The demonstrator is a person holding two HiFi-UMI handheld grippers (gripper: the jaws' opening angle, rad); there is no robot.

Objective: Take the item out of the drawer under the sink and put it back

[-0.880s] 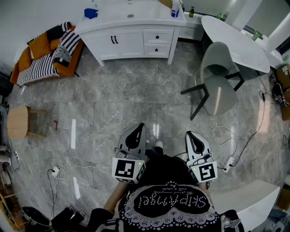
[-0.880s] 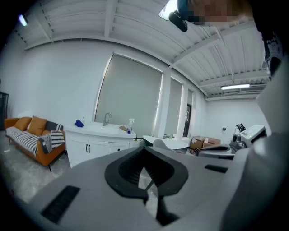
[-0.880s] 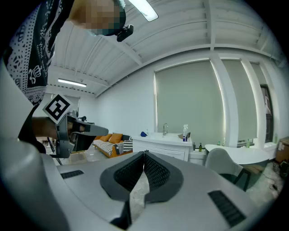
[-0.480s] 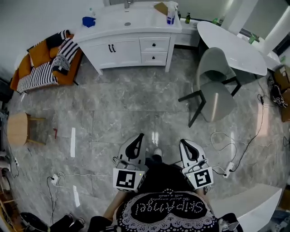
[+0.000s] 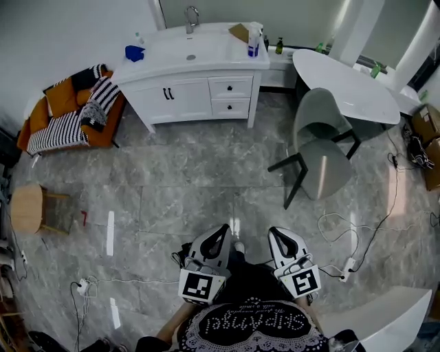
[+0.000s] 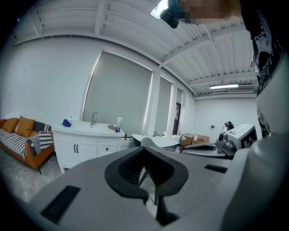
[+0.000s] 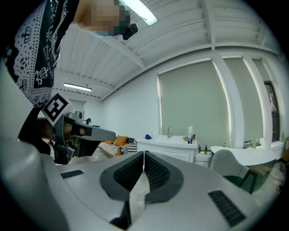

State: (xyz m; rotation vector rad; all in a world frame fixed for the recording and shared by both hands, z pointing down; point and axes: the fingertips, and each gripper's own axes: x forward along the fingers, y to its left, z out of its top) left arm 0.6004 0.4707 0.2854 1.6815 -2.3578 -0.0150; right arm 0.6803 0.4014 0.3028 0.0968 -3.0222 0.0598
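Orange sofa point(image 5: 48, 96) with black-and-white striped cushions sits at the far left of the head view, against the wall. Just below it we note a round wooden stool point(image 5: 27, 205). Grey marbled floor tiles point(image 5: 192, 172) fill the middle of the room.

Next along, a white sink cabinet point(image 5: 180, 93) stands against the back wall, well apart from us. On its top we see a blue object point(image 5: 134, 52) at the left end, a tap point(image 5: 191, 15) behind the basin and a spray bottle point(image 5: 254, 40) at the right end. Below the top there are double doors with dark handles on the left and two stacked drawers point(image 5: 230, 88) on the right. Both drawer fronts sit flush and closed. The item is out of sight; whatever the drawers hold is hidden behind those fronts.

Further right, a grey chair point(image 5: 320, 148) on dark legs stands beside a white oval table point(image 5: 344, 79). White cables point(image 5: 357, 227) trail over the tiles below the chair.

At the bottom of the head view we hold both tools side by side, close to the body and aimed toward the cabinet. On the left gripper point(image 6: 144, 150) the jaws are pressed together, tips meeting, nothing between them. On the right gripper point(image 7: 143, 154) the jaws are likewise pressed together and empty, and the cabinet shows just above their tips.
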